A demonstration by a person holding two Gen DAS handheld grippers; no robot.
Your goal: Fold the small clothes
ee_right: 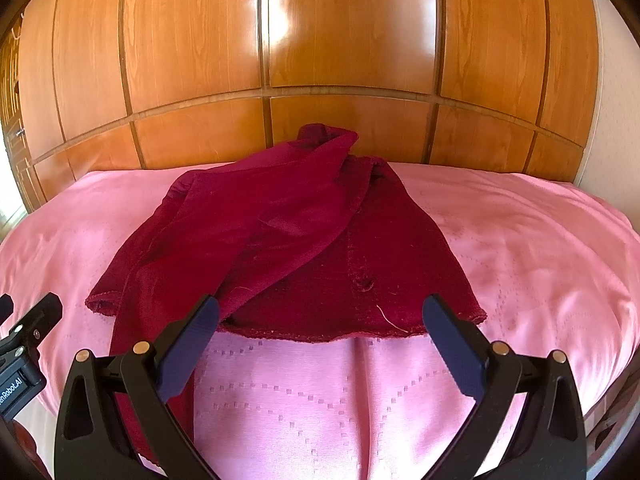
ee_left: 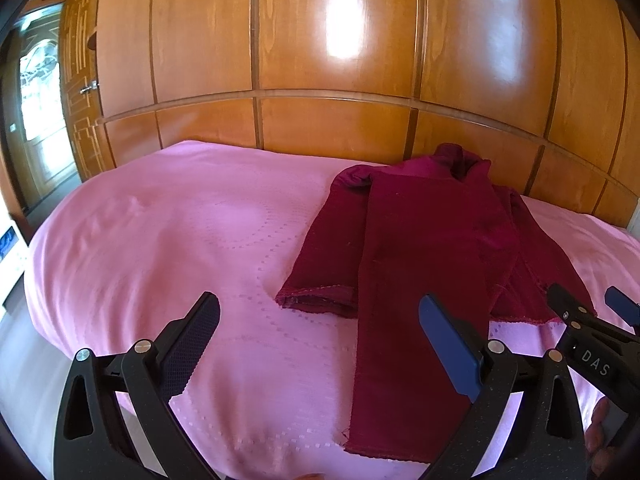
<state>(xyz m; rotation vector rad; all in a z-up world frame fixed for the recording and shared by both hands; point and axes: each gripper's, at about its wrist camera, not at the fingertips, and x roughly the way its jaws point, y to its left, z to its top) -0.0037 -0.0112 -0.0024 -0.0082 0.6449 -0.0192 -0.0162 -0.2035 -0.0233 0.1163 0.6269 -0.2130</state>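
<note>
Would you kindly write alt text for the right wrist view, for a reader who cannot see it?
A dark red velvety garment lies partly folded on a pink quilted bedspread, before glossy wooden wardrobe panels. The right tool hovers open at its near hem.

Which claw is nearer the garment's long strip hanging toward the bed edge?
Left. The left claw brackets the long strip with its right finger; the right claw sits further right, facing the hem.

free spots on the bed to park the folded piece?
Widest bare patch: the pink bedspread to the left of the maroon garment, running back to the wooden panel wall. Another bare patch lies to the garment's right. The near edge by the hem is crowded: both open tongs, left and right, hover there.
</note>
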